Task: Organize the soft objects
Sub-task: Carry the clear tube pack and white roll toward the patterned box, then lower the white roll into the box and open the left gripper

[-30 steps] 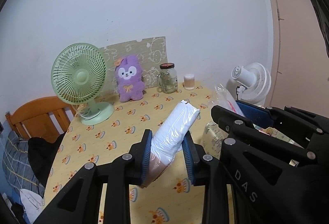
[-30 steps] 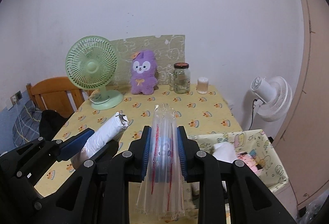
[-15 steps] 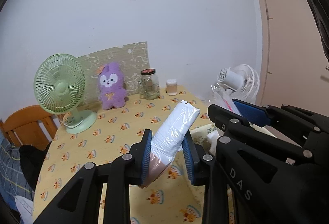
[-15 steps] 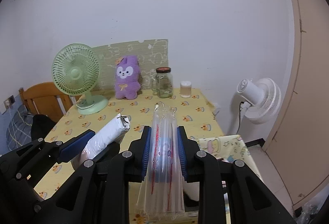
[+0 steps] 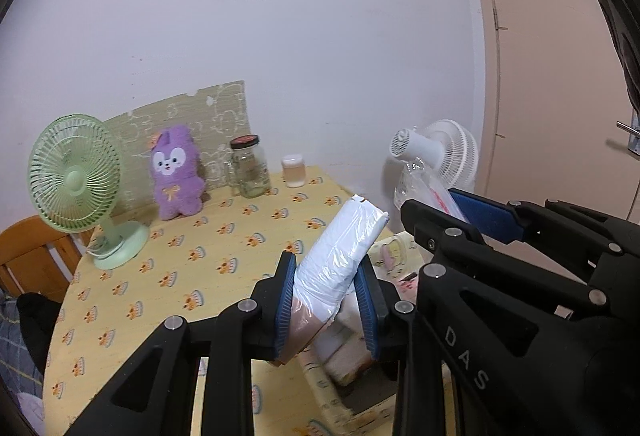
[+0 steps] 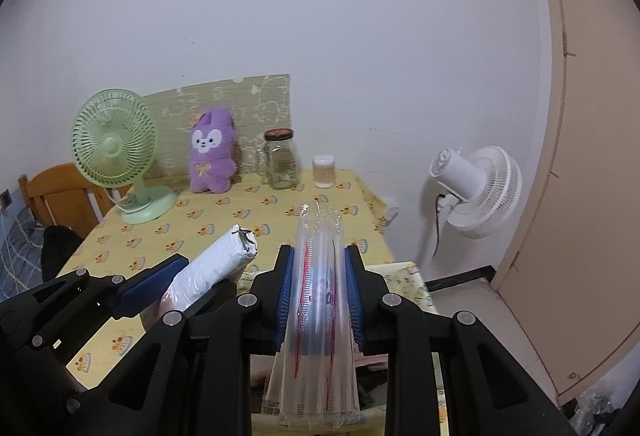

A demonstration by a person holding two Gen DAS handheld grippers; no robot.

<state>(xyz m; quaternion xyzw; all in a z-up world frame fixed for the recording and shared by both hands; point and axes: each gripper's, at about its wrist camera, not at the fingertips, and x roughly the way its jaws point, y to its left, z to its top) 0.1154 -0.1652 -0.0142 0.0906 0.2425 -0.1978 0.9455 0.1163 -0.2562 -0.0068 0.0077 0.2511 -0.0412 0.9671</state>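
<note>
My left gripper is shut on a white plastic-wrapped roll that slants up and to the right between its blue pads. In the right wrist view my right gripper is shut on a clear plastic sleeve pack with red lines, held upright. The roll shows at that view's left. Both grippers hang over the right end of the yellow-clothed table, above a yellow patterned fabric bin beside it. The bin holds pale soft items, partly hidden by the fingers.
At the table's back stand a green desk fan, a purple plush, a glass jar and a small lidded tub. A white floor fan stands right of the table, a wooden chair left, a door far right.
Both grippers have moved to the right along the table, each keeping its hold. The table things have slid left in view and the bin now lies under the fingers.
</note>
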